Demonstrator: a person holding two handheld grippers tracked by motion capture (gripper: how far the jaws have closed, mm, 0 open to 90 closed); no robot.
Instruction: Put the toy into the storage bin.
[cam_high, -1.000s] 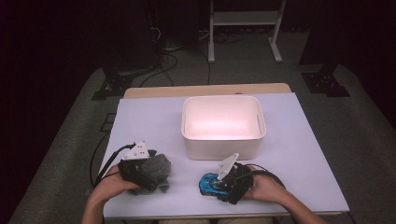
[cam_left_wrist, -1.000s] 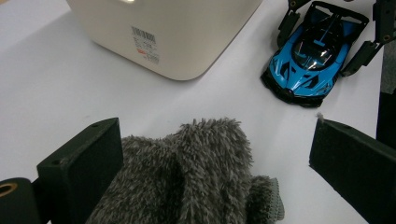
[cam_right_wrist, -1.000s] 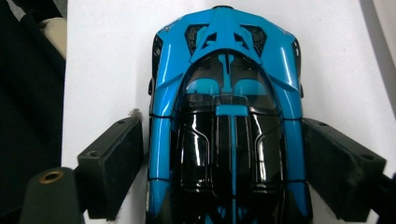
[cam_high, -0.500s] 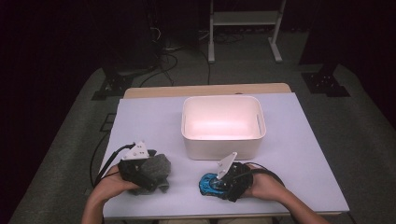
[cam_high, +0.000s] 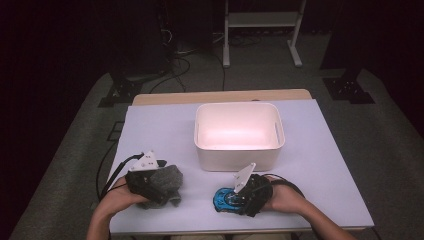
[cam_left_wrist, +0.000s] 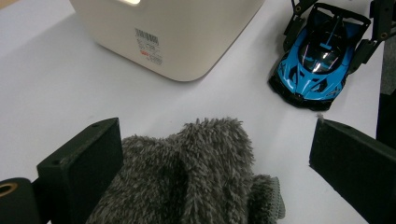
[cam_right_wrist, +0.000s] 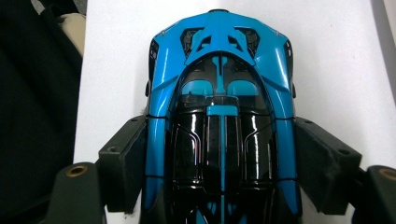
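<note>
At the lower middle of the left gripper view, the grey plush cloth (cam_left_wrist: 196, 177) is looking shaggy and matt. The blue toy car (cam_right_wrist: 219, 116) is shining glossy, its black roof catching reflections. The white bin (cam_high: 239, 132) is appearing as smooth, faintly sheeny plastic with a paper label. The table (cam_high: 160, 130) is showing a smooth matt white top.

one car (cam_right_wrist: 219, 112), one bin (cam_high: 239, 134) (one cloth (cam_left_wrist: 196, 182))

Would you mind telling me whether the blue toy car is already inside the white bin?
No, the blue toy car sits on the table in front of the white bin, between the right gripper's jaws.
</note>
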